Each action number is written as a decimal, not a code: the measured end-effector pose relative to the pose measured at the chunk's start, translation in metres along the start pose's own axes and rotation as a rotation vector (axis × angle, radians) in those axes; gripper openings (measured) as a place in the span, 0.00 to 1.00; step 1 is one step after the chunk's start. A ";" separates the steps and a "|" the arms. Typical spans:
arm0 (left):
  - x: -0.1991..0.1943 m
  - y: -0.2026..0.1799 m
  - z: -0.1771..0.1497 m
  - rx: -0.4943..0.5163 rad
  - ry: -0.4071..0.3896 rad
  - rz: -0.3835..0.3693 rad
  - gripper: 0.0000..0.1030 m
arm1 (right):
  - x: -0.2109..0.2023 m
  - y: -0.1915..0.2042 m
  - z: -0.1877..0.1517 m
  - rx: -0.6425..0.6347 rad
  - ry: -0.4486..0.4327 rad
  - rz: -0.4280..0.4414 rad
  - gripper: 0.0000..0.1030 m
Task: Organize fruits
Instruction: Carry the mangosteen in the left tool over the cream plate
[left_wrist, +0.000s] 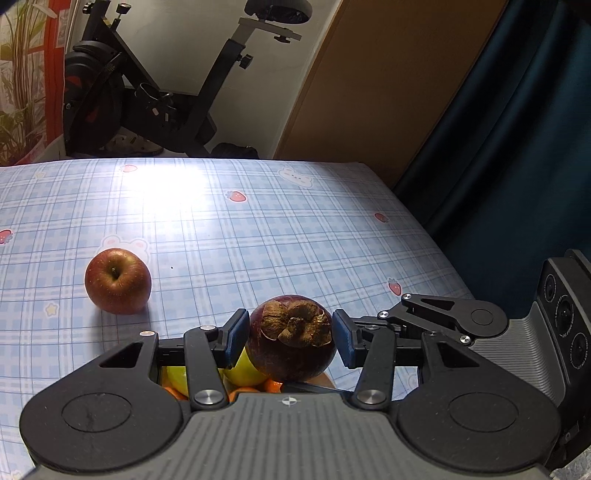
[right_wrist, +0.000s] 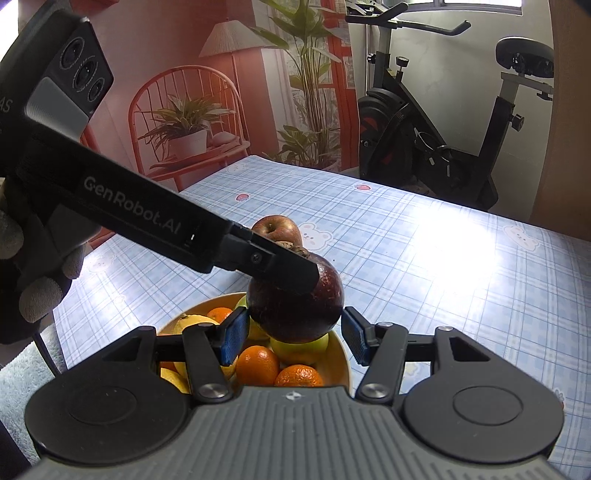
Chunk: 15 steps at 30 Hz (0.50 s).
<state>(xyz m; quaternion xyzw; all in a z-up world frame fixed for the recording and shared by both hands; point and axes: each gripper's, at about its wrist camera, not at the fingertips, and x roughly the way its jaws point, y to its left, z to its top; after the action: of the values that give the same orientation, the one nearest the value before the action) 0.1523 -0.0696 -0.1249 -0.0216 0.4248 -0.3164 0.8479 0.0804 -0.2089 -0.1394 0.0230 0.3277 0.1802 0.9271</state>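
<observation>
One red apple (left_wrist: 118, 281) lies loose on the checked tabletop (left_wrist: 295, 229), left of the rest. The left gripper (left_wrist: 290, 338) has its fingers clamped on a mangosteen (left_wrist: 291, 339) above the nearly full fruit bowl (right_wrist: 341, 354). The right gripper (right_wrist: 293, 338) has its fingers parted and holds nothing.
</observation>
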 end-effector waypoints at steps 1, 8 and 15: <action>-0.001 -0.001 -0.003 0.001 0.000 -0.001 0.50 | -0.004 0.003 -0.003 -0.002 0.001 0.001 0.56; -0.013 -0.012 -0.032 -0.001 0.018 -0.011 0.50 | -0.019 0.023 -0.022 -0.012 0.027 0.000 0.56; -0.014 -0.020 -0.054 0.020 0.046 0.014 0.50 | -0.022 0.030 -0.040 0.005 0.055 0.024 0.56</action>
<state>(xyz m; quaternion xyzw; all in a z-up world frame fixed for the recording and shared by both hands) 0.0960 -0.0656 -0.1430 -0.0030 0.4411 -0.3151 0.8403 0.0300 -0.1912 -0.1530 0.0243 0.3531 0.1910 0.9156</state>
